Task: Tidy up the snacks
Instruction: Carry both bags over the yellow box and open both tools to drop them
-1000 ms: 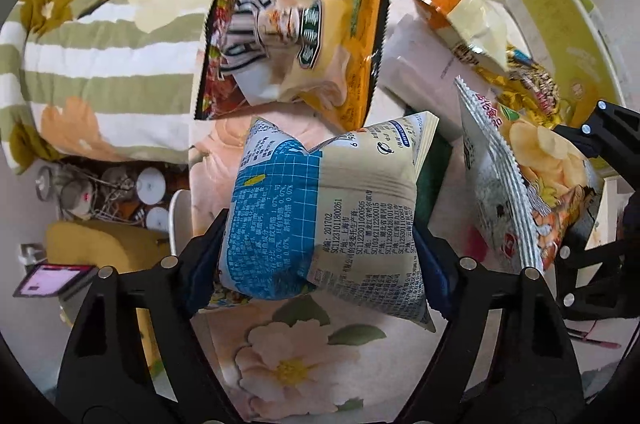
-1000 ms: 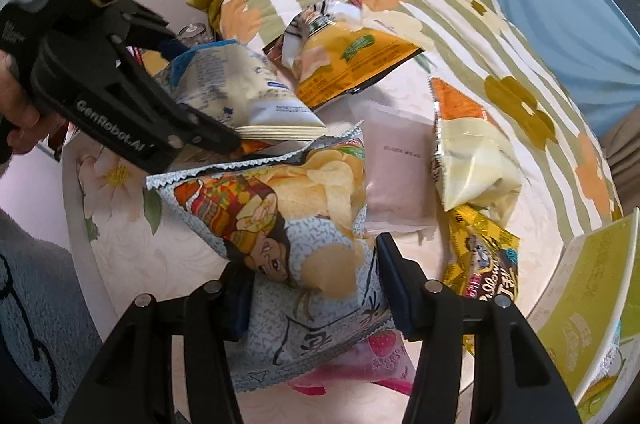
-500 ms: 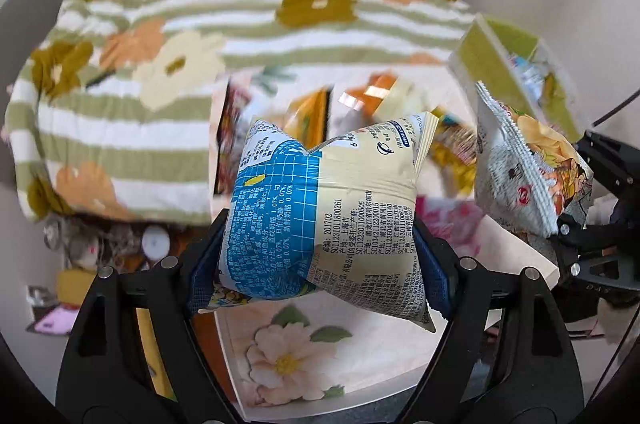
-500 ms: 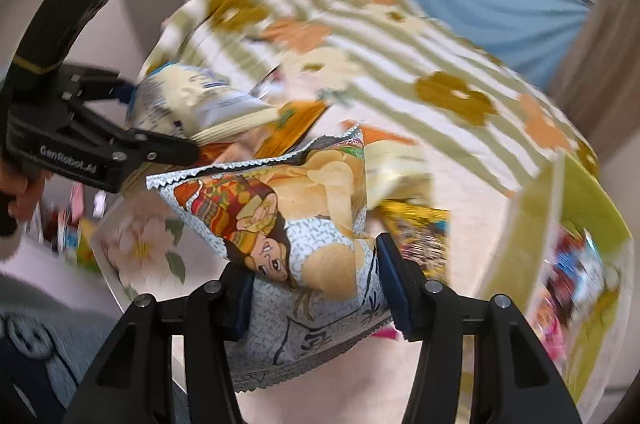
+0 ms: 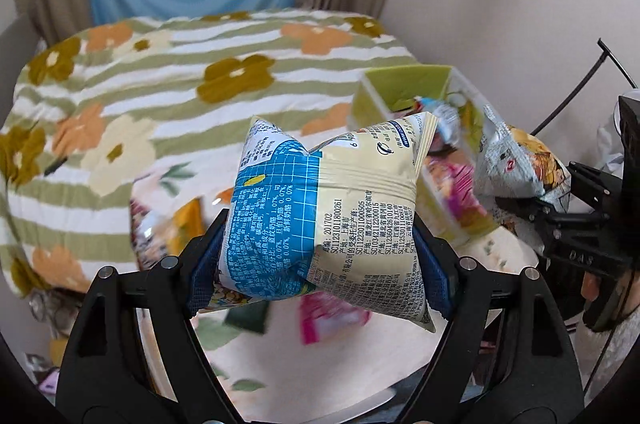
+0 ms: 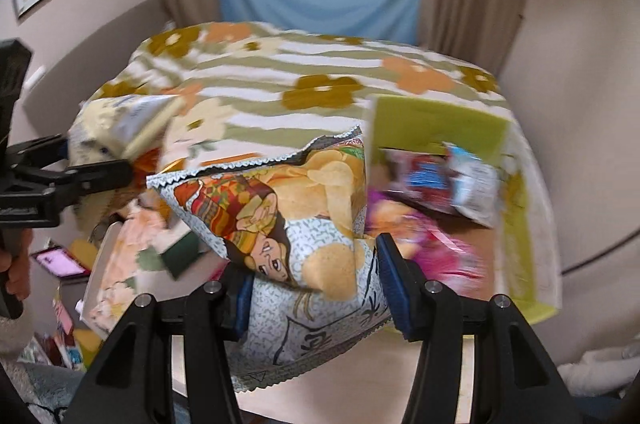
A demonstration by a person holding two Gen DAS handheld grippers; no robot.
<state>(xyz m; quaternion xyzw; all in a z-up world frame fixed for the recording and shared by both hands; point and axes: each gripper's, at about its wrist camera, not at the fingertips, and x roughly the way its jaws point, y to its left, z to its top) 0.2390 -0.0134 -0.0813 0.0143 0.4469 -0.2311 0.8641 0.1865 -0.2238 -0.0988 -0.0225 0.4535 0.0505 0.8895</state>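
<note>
Left wrist view: the left claw (image 5: 320,256) is clamped on a puffed blue-and-cream snack bag (image 5: 324,220), its blue pads pressed into both sides of the pack; the bag is held clear above the floral bench (image 5: 360,376); on the bench below lie further packets, blurred, among them a pink packet (image 5: 328,320) and an orange one (image 5: 184,228); to the right stands a green box (image 5: 404,80), open at the top, with several snack packets inside; behind all this is a bed under a green-striped flowered cover (image 5: 160,84).

Right wrist view: the right claw (image 6: 312,280) grips a grey chip bag (image 6: 288,224) printed with a cartoon figure and crisps; the pads pinch its lower half, narrow set, and the serrated top edge stands up and forward; the bag hangs in the air in front of the green box (image 6: 436,124), near its left wall; the box holds a blue-and-white packet (image 6: 468,180) and pink ones, motion-blurred; at far left the left claw (image 6: 84,168) carries its cream bag (image 6: 116,128) at similar height; a hand (image 6: 16,264) shows at the left edge.
</note>
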